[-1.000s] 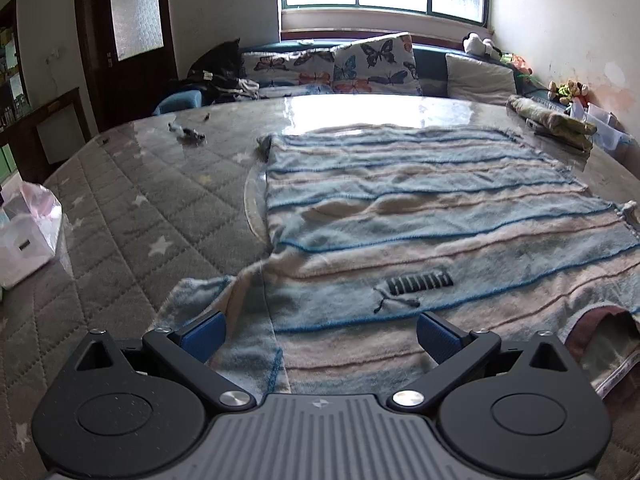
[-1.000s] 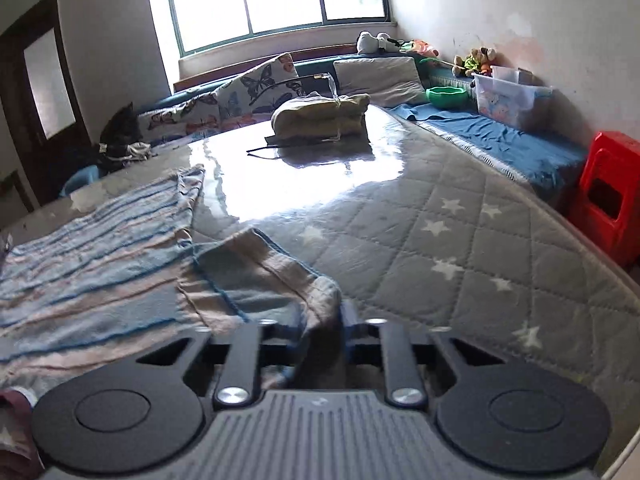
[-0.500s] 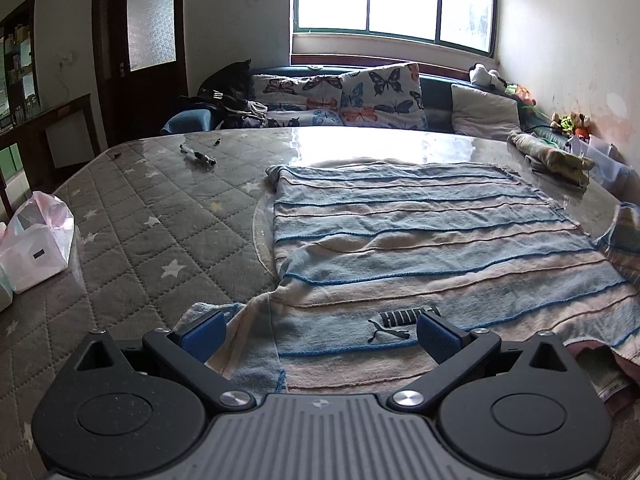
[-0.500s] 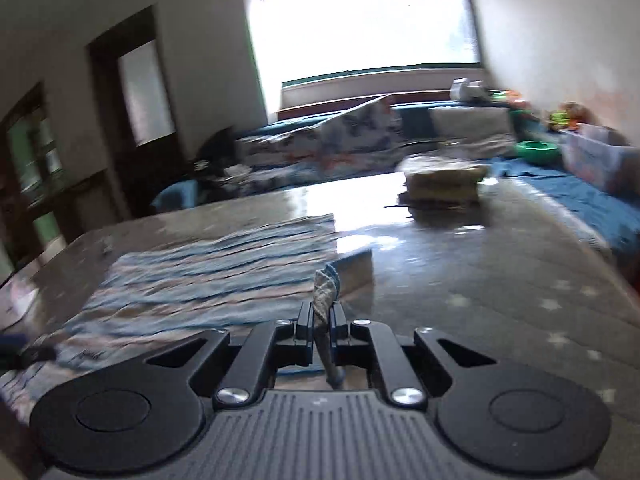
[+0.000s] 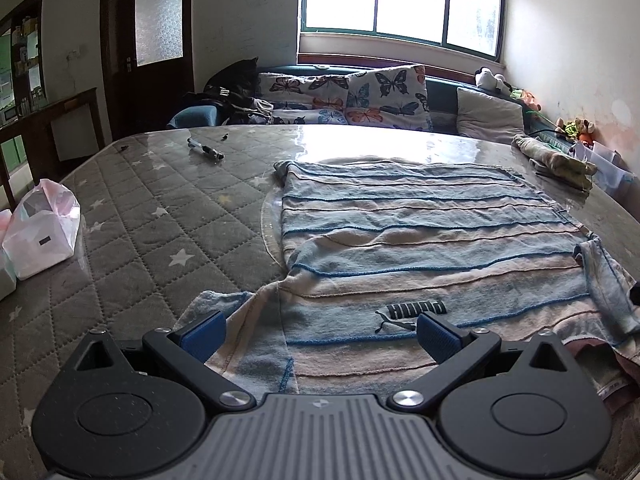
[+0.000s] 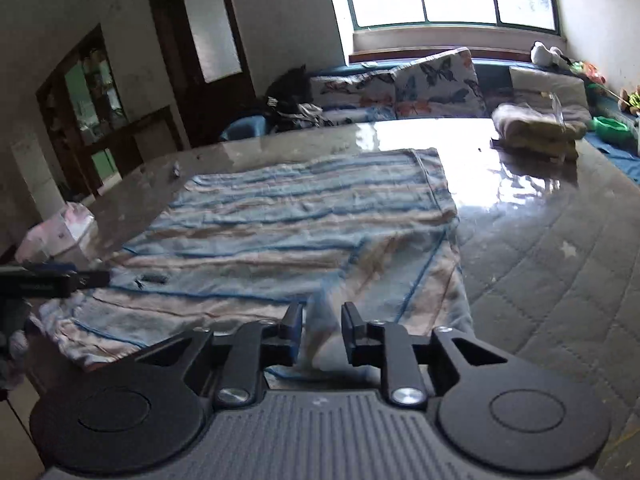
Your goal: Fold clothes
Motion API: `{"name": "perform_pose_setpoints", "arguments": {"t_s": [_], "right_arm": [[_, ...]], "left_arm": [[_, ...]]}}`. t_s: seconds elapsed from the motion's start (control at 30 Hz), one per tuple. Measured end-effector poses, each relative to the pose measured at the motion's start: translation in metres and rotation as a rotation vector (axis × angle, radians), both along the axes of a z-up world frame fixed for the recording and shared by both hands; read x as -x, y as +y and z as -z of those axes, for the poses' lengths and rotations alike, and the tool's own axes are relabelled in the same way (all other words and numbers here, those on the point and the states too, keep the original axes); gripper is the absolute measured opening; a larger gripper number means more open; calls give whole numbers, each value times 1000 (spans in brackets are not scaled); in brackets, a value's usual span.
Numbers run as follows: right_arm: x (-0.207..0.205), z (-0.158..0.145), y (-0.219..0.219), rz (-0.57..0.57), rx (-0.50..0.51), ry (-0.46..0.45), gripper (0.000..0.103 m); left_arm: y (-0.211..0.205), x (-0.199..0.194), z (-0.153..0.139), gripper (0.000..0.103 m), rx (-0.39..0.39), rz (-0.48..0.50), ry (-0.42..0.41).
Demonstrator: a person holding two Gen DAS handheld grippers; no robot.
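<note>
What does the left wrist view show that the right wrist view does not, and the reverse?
Only the left wrist view shows the open left gripper above the shirt's near edge, the black logo and a pen-like object on the grey quilted mattress.

Only the right wrist view shows the right gripper, its jaws slightly apart around a sleeve, and a green bowl.

Both show the blue-and-beige striped shirt, the folded beige cloth and the butterfly pillows.
</note>
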State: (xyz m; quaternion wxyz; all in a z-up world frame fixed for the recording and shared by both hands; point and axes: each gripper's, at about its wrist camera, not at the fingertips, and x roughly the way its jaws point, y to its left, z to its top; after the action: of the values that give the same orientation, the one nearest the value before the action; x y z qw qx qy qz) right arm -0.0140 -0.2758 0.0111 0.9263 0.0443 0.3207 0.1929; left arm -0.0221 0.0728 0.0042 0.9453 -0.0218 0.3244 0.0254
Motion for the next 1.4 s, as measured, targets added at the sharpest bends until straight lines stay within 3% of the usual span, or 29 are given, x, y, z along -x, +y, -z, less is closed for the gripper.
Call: {"name": "perform_pose_setpoints", "arguments": {"t_s": [0.13,0.23,0.6,0.9,1.1,1.4], "right_arm": [[-1,-4,-15,48,44,-9,22],[-4,10,-15,57,102,25,22],[-35,4,6,-8,254,-39,22],[-98,28,9,36,238,14,22],[-96,19,9,52,222,-25,22],[-110,24,12,83,227,14,22]], "left_arm": [[-2,0,0,103,7,3,-3],[-6,-1,0,103,9,14,-2],[-10,-4,-2,103,-10,15,0],[-1,5,-5,103,-21,-14,-8],[22,16,-8,103,-23,-91,-13],[52,42,-1,103,-9,-185,13]]}}
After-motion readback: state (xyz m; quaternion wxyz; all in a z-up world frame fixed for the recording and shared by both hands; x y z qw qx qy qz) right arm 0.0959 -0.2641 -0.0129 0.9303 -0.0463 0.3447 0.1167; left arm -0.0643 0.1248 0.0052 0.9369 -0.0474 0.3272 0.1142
